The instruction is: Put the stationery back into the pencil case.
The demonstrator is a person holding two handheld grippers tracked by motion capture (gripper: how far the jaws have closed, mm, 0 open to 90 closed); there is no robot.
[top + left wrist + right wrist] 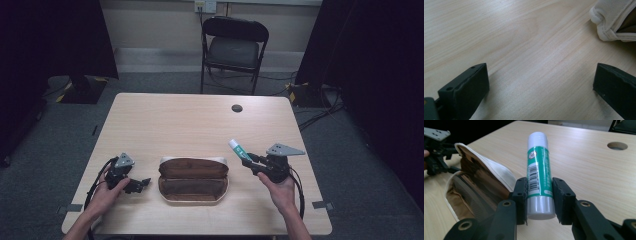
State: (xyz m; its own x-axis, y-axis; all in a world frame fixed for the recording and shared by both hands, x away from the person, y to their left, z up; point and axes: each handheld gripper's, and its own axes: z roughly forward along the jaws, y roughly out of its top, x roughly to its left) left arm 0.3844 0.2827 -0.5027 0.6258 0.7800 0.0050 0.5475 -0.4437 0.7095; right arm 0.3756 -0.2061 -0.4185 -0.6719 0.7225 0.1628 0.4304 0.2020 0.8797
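Where the high view looks down, a pale wood-grain counter [200,125] carries a soft oblong pouch [193,180], brown inside with a cream edge, lying unfolded at the near middle. Left of it the left gripper [141,183] rests low over the counter; to the right, the right gripper [248,163] holds a slim glue stick [239,149] clear of the surface, just right of the pouch.

From the left gripper view, the matte black jaws stand wide apart with bare wood between them, the pouch's stitched cream corner [610,27] beyond.

From the right gripper view, the jaws are clamped on the smooth cylindrical glue stick [538,170], green label, white cap, beside the pouch's open brown lining [474,187].
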